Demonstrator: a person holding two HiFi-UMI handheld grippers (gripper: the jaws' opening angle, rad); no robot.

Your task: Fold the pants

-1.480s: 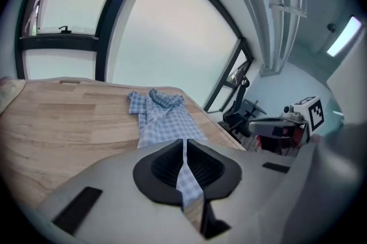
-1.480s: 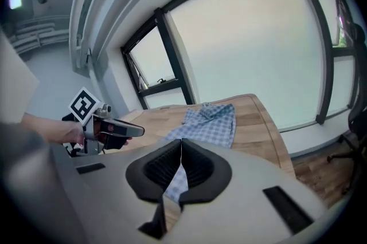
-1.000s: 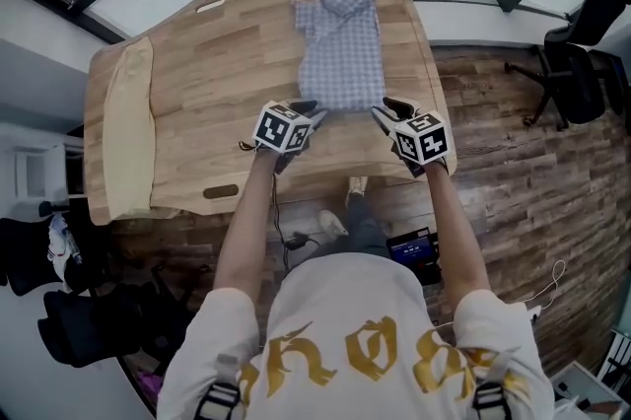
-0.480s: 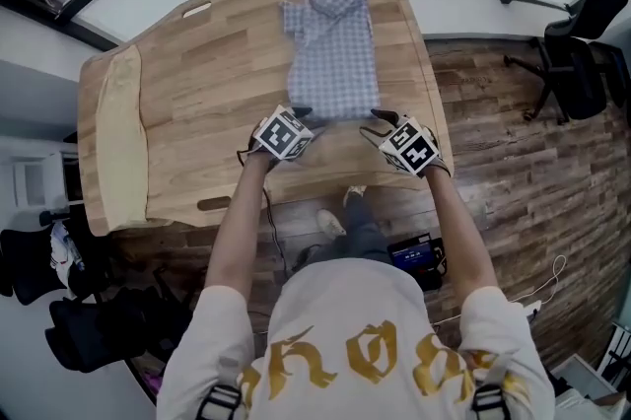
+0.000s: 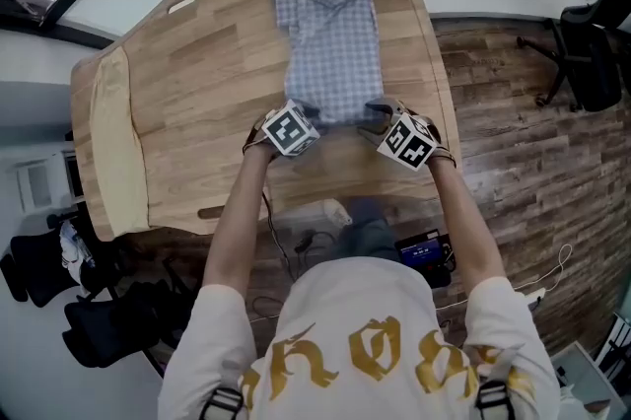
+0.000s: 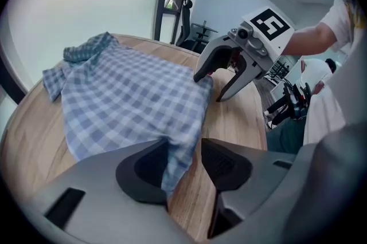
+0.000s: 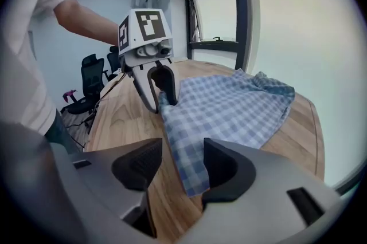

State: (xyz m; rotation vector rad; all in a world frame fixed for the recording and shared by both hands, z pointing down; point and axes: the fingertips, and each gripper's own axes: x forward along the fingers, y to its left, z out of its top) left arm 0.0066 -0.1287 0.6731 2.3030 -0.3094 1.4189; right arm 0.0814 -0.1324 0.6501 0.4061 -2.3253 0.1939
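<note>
Item: checked garment point(image 5: 333, 53), blue and white, one piece, spread flat on a wooden table point(image 5: 197, 83) toward the table's right side as the head view shows it; collar end at the far edge, plain hem at the near edge, a short sleeve jutting from the upper left. Left gripper point(image 5: 301, 109): set at the hem's left corner, angled down onto the table; jaws stand apart, having just been opening and then drawing in a little; the garment's corner hangs between them against one pad, with a clear gap to the other pad, so nothing is clamped. Right gripper point(image 5: 375, 117): set at the hem's right corner, likewise angled down; jaws apart and just been opening; the cloth's edge lies between them, close to one pad and well clear of the other, no grip. The two grippers sit on either side of the hem, each one's marker cube facing up. Further contents: a cream cloth point(image 5: 113, 152), long and narrow, lies along the table's left end, well apart from the garment. Person point(image 5: 365, 339): white top with gold print, both forearms reaching forward to the grippers. Surroundings: plank floor point(image 5: 503, 132) to the right of the table; black office chair point(image 5: 592, 43) at the far right.
</note>
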